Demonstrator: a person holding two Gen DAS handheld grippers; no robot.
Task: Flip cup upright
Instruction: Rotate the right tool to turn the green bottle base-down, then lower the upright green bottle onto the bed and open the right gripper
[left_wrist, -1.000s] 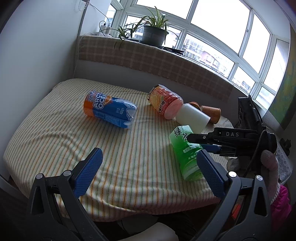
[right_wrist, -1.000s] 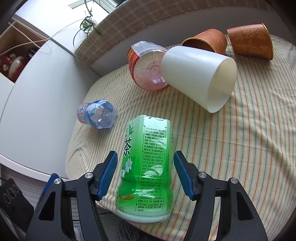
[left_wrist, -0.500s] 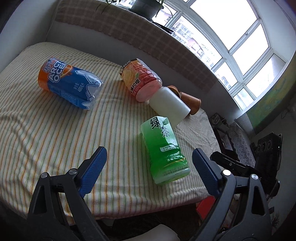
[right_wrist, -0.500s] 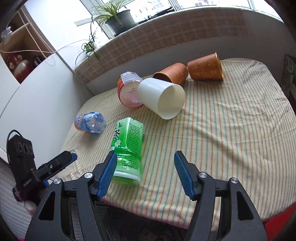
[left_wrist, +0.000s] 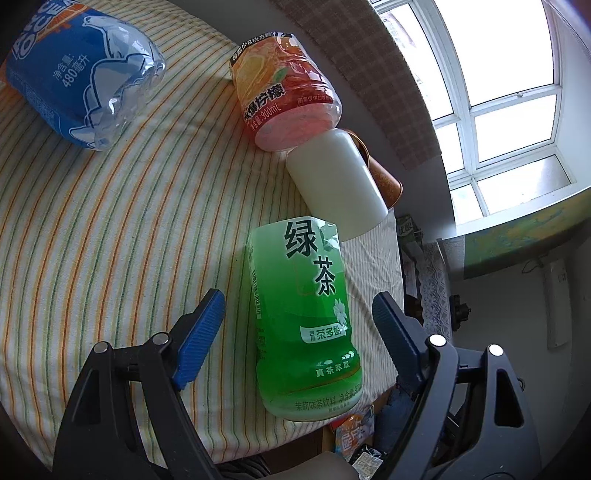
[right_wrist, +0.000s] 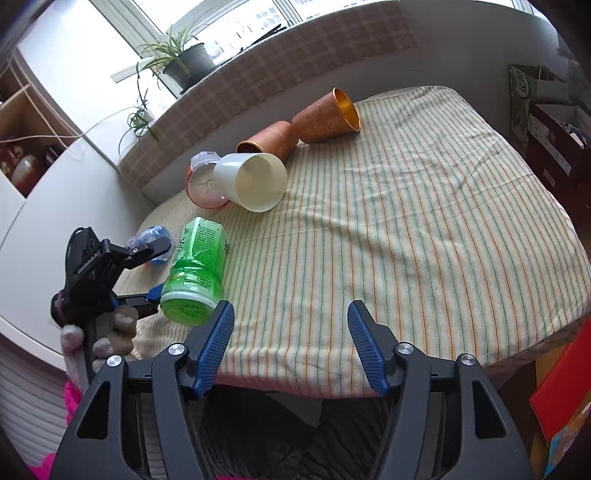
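A green tea cup (left_wrist: 304, 317) lies on its side near the front edge of the striped table (left_wrist: 110, 221); it also shows in the right wrist view (right_wrist: 195, 273). My left gripper (left_wrist: 295, 332) is open with its jaws on either side of the green cup, not touching it; it shows in the right wrist view (right_wrist: 147, 273) too. My right gripper (right_wrist: 290, 343) is open and empty at the table's front edge, right of the green cup. A white cup (right_wrist: 251, 181) lies on its side, its mouth toward the right camera.
A red-orange cup (left_wrist: 288, 92) and a blue-labelled cup (left_wrist: 81, 74) lie on their sides farther back. Two copper-coloured cups (right_wrist: 325, 118) lie behind the white cup. A padded window ledge with a potted plant (right_wrist: 184, 62) runs along the back.
My left gripper has moved forward and down until its jaws straddle the green cup. My right gripper has drawn back and to the right, away from the green cup.
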